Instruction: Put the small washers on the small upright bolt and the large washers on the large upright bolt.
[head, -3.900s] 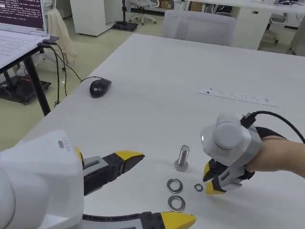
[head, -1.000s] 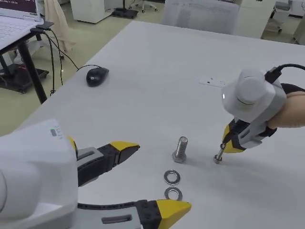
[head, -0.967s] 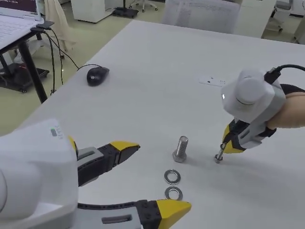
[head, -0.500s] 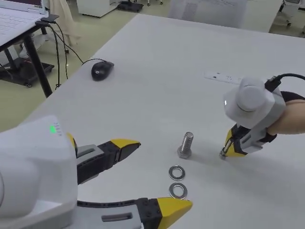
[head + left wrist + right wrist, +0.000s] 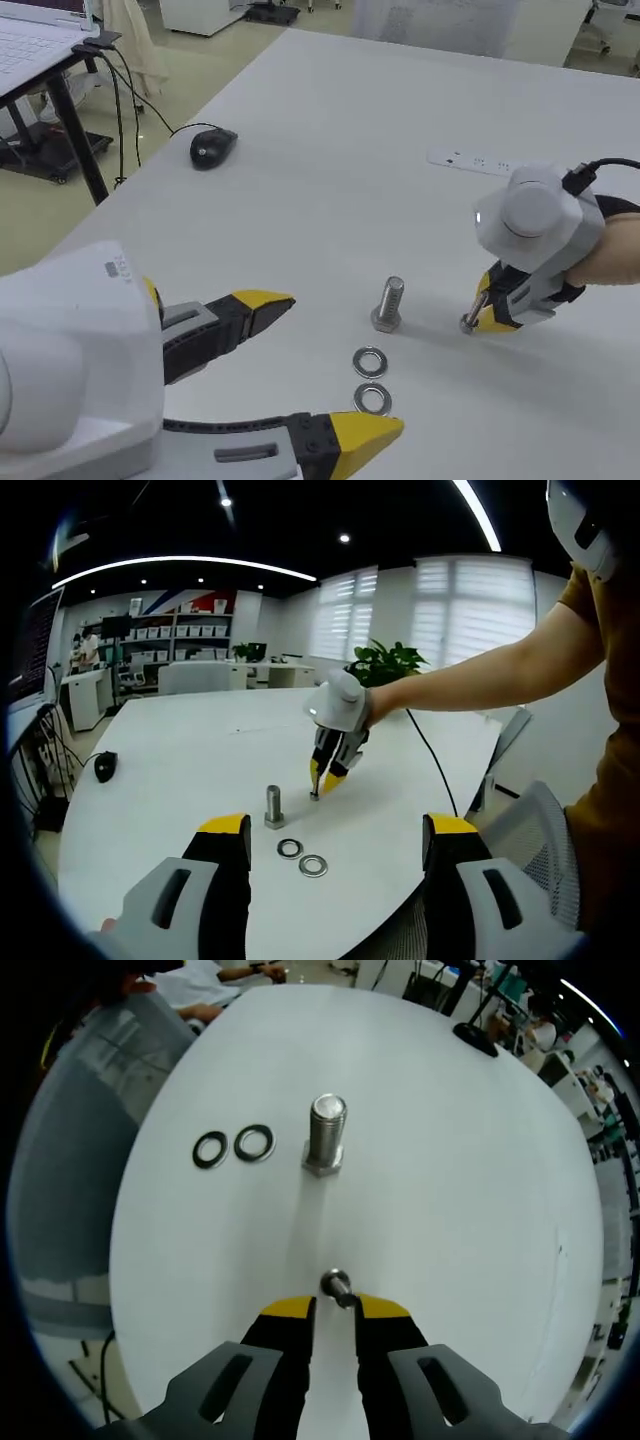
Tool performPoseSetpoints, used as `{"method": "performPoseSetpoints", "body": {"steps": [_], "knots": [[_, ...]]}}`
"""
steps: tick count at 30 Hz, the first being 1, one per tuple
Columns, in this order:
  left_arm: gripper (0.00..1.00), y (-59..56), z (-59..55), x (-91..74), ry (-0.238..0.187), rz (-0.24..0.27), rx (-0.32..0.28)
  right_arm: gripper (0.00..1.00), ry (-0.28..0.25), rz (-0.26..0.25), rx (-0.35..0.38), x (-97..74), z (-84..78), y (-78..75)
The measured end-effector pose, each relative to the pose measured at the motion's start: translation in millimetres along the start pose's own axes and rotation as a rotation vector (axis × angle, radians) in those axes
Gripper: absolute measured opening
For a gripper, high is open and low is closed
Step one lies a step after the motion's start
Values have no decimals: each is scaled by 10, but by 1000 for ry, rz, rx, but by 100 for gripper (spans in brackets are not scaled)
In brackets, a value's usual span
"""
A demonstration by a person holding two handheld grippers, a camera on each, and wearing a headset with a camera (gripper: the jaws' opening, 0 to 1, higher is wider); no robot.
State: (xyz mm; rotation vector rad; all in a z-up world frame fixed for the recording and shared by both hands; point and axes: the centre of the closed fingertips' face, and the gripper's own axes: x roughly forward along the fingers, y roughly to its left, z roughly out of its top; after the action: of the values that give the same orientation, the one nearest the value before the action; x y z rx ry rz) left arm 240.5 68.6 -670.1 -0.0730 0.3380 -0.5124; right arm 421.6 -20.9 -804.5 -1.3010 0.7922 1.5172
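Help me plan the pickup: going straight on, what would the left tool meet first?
Likely the nearer large washer, flat ahead of the left tool's open jaws; the large bolt stands beyond. Depth is unclear.

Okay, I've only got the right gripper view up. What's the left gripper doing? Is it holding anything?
Observer: No. The left gripper hovers low at the near side of the table, jaws wide apart, with nothing between them.
Operator: Where is it relative to the two washers?
Observer: In the head view, the large washers lie flat just ahead of its tips, in line with the gap, with the large bolt beyond them.
Operator: And my small bolt, is it down on the table?
Observer: Yes. From the side, the small bolt has its lower end on the table and its upper part at the right gripper tips.
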Motion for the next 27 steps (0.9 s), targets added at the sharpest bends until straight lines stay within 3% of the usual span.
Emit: {"method": "performPoseSetpoints", "body": {"steps": [5, 14, 20, 27], "knots": [[69, -42, 31, 2, -5, -11, 12, 16, 1, -10, 18, -97, -50, 83], [69, -109, 13, 1, 4, -31, 39, 16, -26, 25, 32, -261, 37, 422], [70, -178, 66, -50, -15, -39, 53, 17, -48, 76, -18, -264, 263, 697], [70, -219, 100, -140, -30, -41, 64, 19, -87, 103, -56, -67, 640, 909]]}}
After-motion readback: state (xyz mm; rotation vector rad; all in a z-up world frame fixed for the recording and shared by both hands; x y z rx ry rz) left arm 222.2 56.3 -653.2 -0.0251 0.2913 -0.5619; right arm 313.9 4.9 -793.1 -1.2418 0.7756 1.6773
